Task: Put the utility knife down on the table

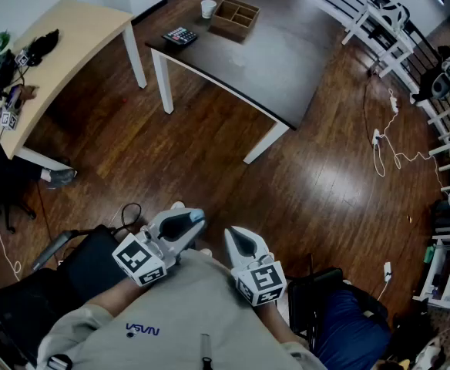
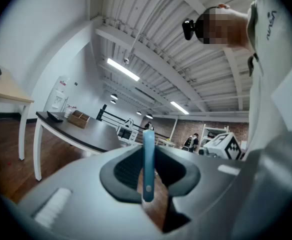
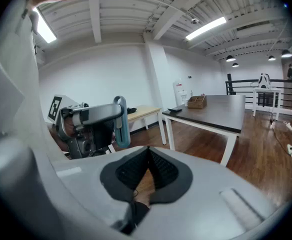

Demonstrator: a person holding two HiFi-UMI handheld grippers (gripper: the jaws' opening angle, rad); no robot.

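I see a brown wooden plank floor [image 1: 209, 153] filling most of the head view. Far across it stands a big dark worktop [image 1: 287, 60] on white legs. To its left is a smaller pale wooden worktop [image 1: 71, 37] with dark gear lying on its left end. Near me, close against the grey sweatshirt [image 1: 171, 314], both tools are held side by side over the floor, well apart from either worktop. My grey-and-white left claw [image 1: 196, 219] is clamped on the slim blue utility knife [image 2: 148, 164], which stands upright between the ribbed pads with its end poking above them. My matching right claw [image 1: 234, 236] sits just right of it, its pads brought together with nothing between them. On the dark worktop's far left corner rest an open wooden compartment box [image 1: 236, 18], a black calculator [image 1: 180, 35] left of it and a small white cup [image 1: 208, 8] beyond
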